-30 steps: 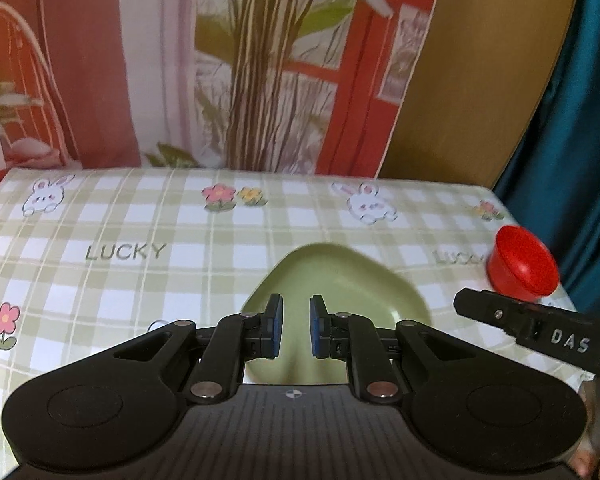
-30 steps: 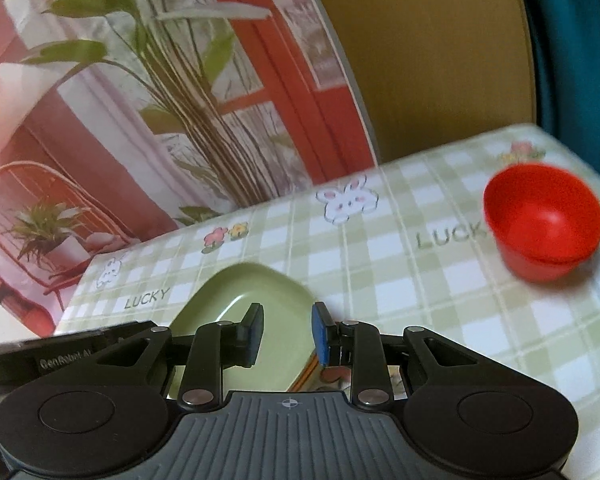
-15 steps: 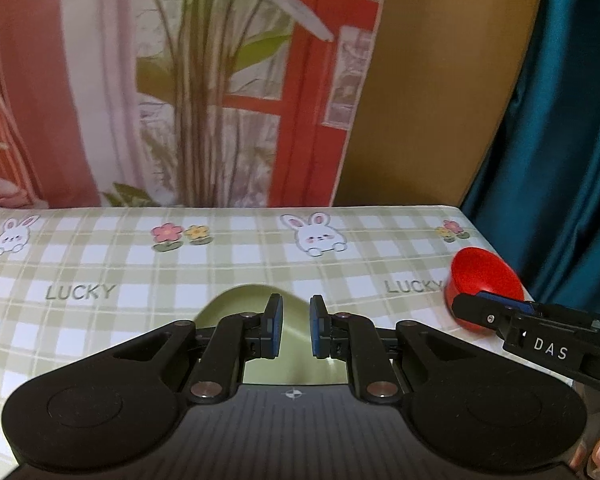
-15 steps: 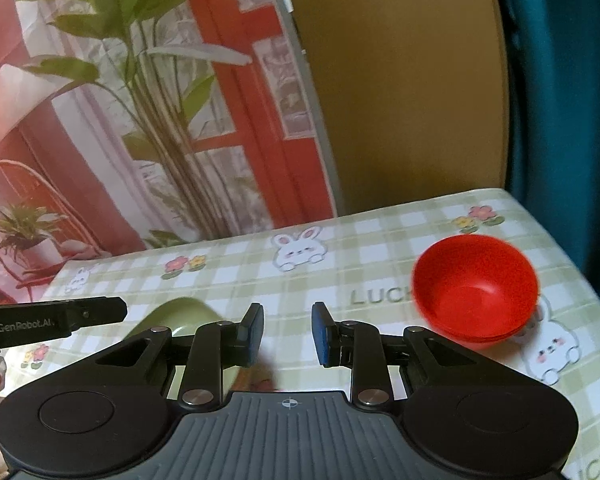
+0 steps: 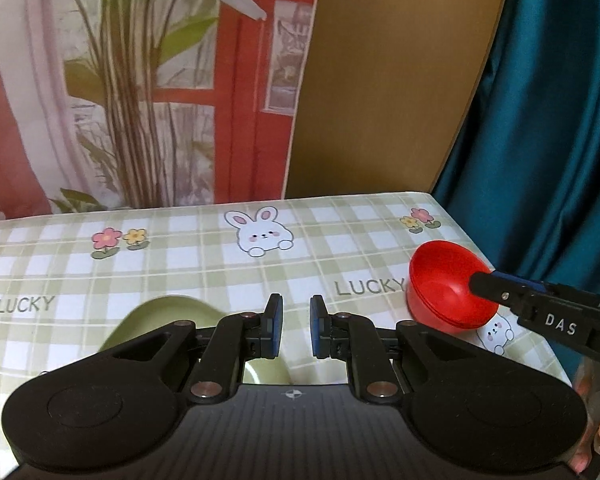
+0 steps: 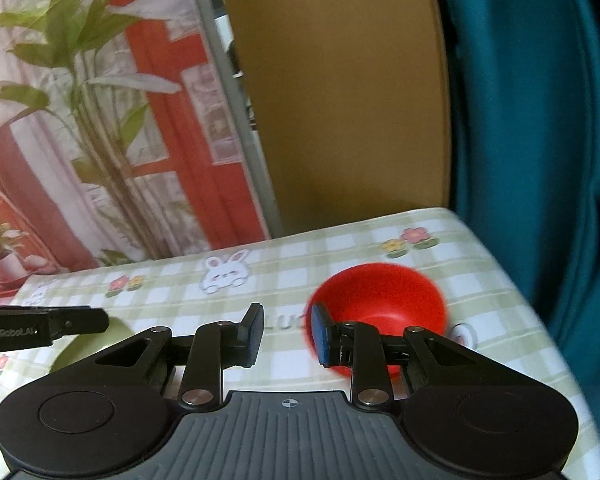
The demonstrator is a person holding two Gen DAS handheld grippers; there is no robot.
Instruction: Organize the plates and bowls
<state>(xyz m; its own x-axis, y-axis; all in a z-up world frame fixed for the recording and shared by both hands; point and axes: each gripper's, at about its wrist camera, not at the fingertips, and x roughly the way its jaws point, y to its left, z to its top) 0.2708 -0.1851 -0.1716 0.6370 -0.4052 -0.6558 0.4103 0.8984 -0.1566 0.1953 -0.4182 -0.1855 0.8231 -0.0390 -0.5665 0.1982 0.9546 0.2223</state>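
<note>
While upright, red bowl (image 6: 380, 304) opens upward — round, no long axis.

Both of your hands have swung toward the table's right end since a second ago. In your left view, the green plate (image 5: 168, 316) slides from the middle down to 7 o'clock, now mostly hidden under the left gripper (image 5: 295, 328). The red bowl (image 5: 446, 288) grows larger at 3 o'clock, and your right gripper (image 5: 500, 286) now overlaps its rim. In your right view, the bowl (image 6: 380, 300) drifts from 2 o'clock toward the centre, just behind the right fingertip (image 6: 318, 334).
</note>
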